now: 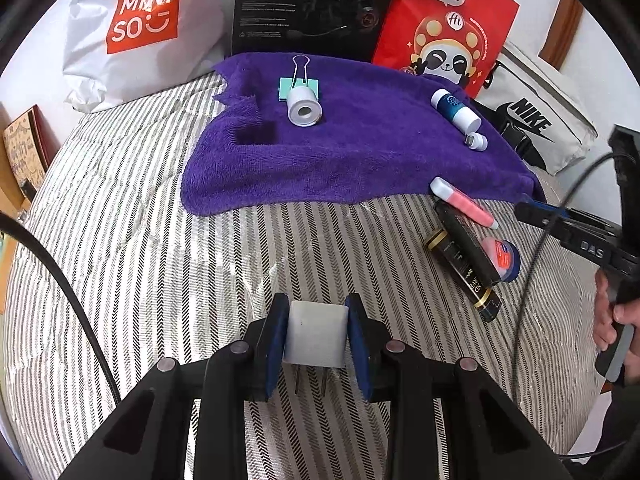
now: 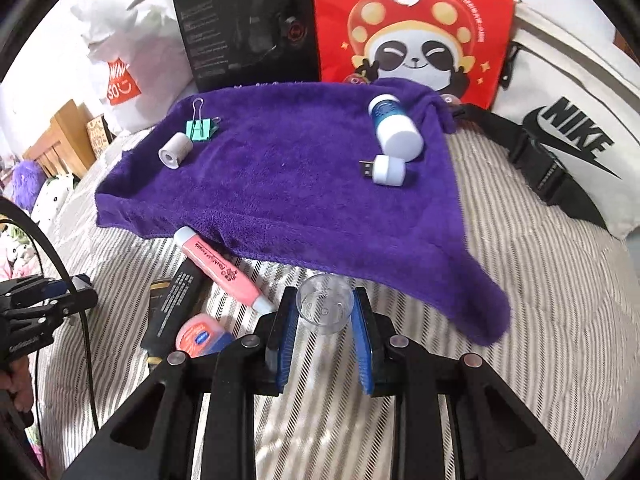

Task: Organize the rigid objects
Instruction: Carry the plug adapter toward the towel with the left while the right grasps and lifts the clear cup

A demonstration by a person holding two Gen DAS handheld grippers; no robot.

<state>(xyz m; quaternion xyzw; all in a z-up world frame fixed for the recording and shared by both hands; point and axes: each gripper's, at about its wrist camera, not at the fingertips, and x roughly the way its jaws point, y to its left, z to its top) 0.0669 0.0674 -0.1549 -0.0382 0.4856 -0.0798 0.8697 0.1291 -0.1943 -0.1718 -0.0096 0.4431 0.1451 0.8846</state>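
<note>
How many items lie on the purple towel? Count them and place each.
4. Teal binder clip and white tape roll at the towel's far left; blue-and-white bottle and white USB plug at its far right. The towel's folds may hide more.

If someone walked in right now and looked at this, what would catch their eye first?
Probably the purple towel spread on the striped bed, with a teal binder clip and white roll at its far left. Behind it stands a bright red panda bag. Up close, the left gripper clamps a white plug block and the right gripper a clear cup.
</note>
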